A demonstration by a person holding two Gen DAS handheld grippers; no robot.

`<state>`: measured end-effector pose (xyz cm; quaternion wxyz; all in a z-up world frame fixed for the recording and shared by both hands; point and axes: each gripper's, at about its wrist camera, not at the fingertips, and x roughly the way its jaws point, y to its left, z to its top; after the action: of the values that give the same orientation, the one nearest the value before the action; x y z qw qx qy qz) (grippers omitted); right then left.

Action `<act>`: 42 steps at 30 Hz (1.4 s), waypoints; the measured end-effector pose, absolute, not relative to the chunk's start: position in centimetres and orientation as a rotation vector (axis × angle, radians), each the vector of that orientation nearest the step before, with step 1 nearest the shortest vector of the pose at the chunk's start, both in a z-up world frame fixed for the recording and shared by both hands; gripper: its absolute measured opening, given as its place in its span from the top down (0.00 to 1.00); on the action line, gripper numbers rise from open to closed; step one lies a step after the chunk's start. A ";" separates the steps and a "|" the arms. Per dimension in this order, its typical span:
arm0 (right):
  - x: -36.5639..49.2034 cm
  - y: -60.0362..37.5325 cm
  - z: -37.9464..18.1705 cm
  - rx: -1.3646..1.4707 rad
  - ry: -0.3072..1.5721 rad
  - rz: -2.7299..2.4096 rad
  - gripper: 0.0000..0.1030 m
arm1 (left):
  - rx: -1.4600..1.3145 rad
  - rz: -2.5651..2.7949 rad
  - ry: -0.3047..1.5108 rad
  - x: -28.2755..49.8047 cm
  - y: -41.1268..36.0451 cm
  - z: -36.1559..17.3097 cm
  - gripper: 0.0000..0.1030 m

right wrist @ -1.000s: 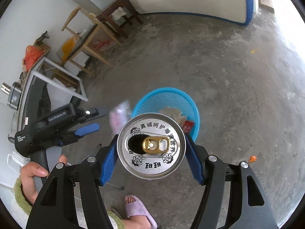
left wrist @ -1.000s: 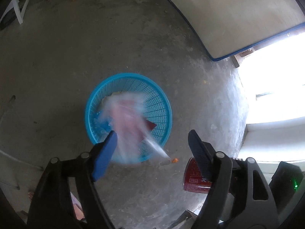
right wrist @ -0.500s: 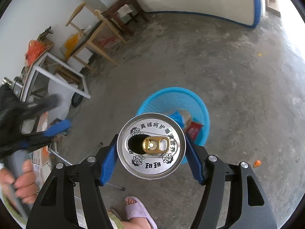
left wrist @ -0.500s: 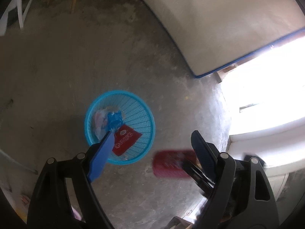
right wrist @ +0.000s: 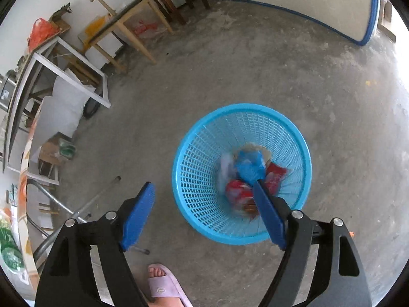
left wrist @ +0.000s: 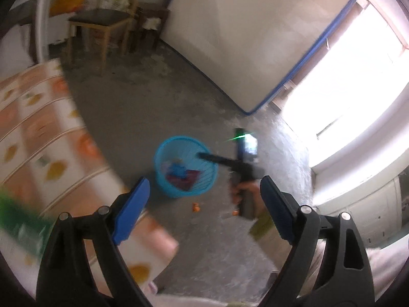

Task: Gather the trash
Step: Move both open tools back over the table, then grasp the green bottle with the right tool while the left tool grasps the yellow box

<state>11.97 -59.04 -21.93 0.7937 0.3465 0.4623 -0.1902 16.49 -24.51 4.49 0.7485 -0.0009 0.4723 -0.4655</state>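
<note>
1. Right gripper (right wrist: 203,213): jaws opening, nothing between the blue pads, pointing steeply down over the near edge of the basket.
2. Right pad overlapping the basket's inside in the right wrist view; left pad over bare concrete floor (right wrist: 230,64).
3. Blue basket (right wrist: 194,179): standing upright on the floor, open mesh wall, rim unbroken.
4. Trash in the basket's bottom: a blurred red can (right wrist: 239,192) nearest the right pad, a crumpled blue wrapper (right wrist: 249,165) above it, a red packet (right wrist: 276,174) to the side, something pale (right wrist: 226,166) at the left, too smeared to name.
5. Foot in a lilac slipper (right wrist: 163,285) on the floor at the lower edge, just below the gripper.
6. Metal rod (right wrist: 102,195) lying on the floor left of the gripper.
7. Left gripper (left wrist: 202,208): jaws opening, empty, held well above and apart from the basket (left wrist: 163,176).
8. Same basket seen small between the left pads, with blue and red trash inside.
9. Hand (left wrist: 242,192) gripping the right gripper's handle beside the basket, its arm reaching over the rim.
10. Small orange scrap (left wrist: 196,207) on the floor just outside the basket.
11. Patterned tabletop (left wrist: 38,133) blurred at the left, wooden chair (left wrist: 107,23) and white board with blue edging (left wrist: 242,33) farther back.
</note>
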 end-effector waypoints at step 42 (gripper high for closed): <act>20.2 -20.9 1.5 0.159 0.913 0.456 0.14 | -0.300 -0.593 0.870 11.1 5.0 -3.5 0.15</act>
<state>20.18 -20.87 1.50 0.8695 0.0760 0.4365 0.2182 11.09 5.02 -3.54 0.8539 -0.1425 0.4136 -0.2821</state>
